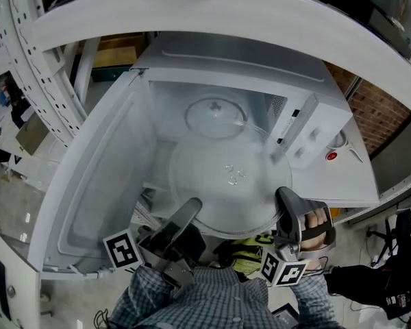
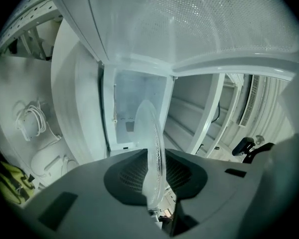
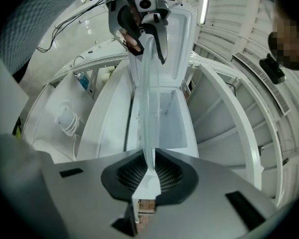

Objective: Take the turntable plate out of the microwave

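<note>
The clear glass turntable plate (image 1: 226, 184) hangs level in front of the open microwave (image 1: 260, 74), partly over the cavity mouth. My left gripper (image 1: 190, 210) is shut on its near-left rim. My right gripper (image 1: 285, 199) is shut on its near-right rim. In the left gripper view the plate (image 2: 153, 143) stands edge-on between the jaws of the left gripper (image 2: 154, 185). In the right gripper view the plate (image 3: 148, 113) runs edge-on from the right gripper (image 3: 148, 169) to the left gripper (image 3: 139, 31) at its far end.
The microwave door (image 1: 96, 190) swings wide open to the left. The control panel (image 1: 315, 139) with a red button (image 1: 331, 156) is on the right. A round glassy shape (image 1: 216, 118) shows deep in the cavity. White perforated rack posts (image 1: 27, 67) curve round the left.
</note>
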Tool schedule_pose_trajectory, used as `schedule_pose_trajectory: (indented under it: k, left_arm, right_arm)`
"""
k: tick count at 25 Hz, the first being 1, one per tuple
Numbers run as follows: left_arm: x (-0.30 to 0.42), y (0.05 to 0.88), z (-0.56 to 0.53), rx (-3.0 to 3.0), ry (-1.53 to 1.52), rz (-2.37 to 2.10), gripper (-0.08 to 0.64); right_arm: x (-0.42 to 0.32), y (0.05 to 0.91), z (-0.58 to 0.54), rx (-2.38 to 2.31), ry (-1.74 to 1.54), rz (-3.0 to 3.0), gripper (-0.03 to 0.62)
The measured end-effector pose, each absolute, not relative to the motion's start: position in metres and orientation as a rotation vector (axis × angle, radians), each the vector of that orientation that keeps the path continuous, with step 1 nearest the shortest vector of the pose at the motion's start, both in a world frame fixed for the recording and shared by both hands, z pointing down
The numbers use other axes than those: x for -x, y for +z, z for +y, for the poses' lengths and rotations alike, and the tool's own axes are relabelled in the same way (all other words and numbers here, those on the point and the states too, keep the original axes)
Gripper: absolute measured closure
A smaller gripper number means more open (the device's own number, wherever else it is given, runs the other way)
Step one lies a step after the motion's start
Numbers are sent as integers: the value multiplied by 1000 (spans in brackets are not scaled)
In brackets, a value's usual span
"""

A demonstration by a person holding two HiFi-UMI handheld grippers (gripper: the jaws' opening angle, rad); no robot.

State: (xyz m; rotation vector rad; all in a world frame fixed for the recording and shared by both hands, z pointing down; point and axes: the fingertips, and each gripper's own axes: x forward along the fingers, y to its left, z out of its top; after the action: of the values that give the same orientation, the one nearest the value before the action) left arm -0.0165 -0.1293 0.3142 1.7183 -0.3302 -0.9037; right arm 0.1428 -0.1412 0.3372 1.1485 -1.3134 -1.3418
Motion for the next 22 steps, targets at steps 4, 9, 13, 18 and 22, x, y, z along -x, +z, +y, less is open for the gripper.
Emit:
schedule_pose_trajectory:
  k: [4, 9, 13, 18, 22]
  left_arm:
    - [16, 312, -124, -1699, -912, -312, 485]
    - [17, 313, -116, -1676, -924, -300, 483]
    - [19, 313, -113, -1691, -924, -285, 482]
    - [20, 311, -113, -1702, -918, -276, 480]
    - [19, 311, -113, -1698, -918, -273, 480]
  right_arm:
    - [-143, 331, -134, -1155, -1355, -1291, 545]
    - [-143, 329, -126, -1149, -1357, -1280, 545]
    - [-141, 328, -122, -1150, -1365, -1277, 544]
    - [-140, 329, -122, -1143, -1364, -1275, 545]
    - [-141, 329, -122, -1144, -1356, -1271, 545]
